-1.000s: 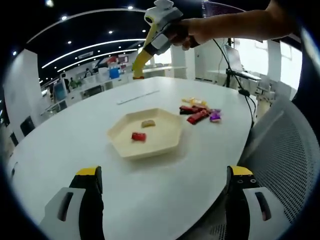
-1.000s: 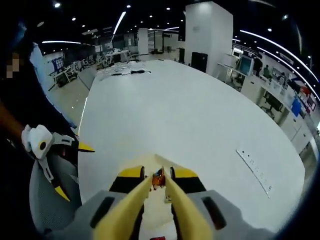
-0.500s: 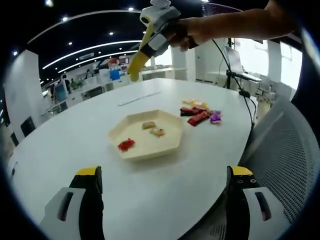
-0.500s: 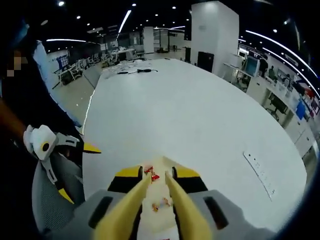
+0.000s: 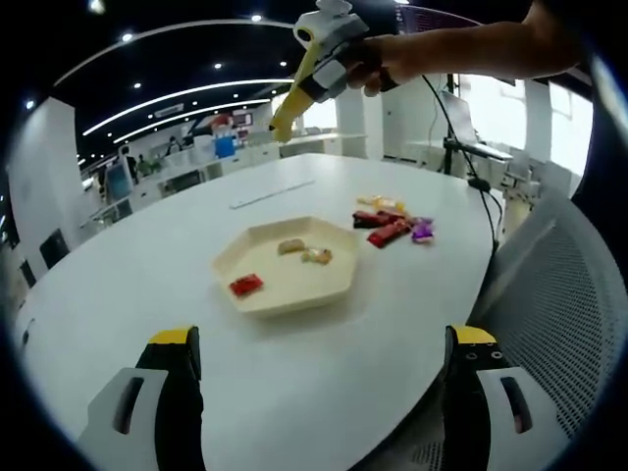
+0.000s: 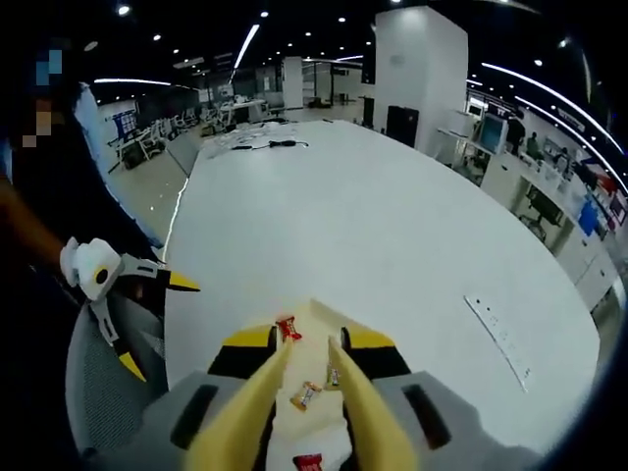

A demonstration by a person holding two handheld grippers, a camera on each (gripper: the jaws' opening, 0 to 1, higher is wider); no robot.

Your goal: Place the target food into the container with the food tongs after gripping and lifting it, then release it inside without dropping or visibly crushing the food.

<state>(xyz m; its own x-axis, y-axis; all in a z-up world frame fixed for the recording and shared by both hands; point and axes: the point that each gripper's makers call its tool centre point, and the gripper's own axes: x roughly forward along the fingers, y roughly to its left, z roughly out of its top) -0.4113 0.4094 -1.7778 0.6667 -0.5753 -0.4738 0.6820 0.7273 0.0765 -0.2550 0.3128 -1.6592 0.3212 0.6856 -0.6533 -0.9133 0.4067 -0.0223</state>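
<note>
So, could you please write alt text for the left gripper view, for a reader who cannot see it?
A cream hexagonal tray on a white table holds three wrapped candies, with more candies loose beyond it. Above, a hand holds the right claw with yellow tongs; the left claw stands open in the foreground.

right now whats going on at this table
A person is moving wrapped snacks with yellow food tongs clamped in the right claw, held high above a beige hexagonal tray. Three snacks lie in the tray, among them a red one; more sit in a pile on the white table. The left claw hangs open nearby.
</note>
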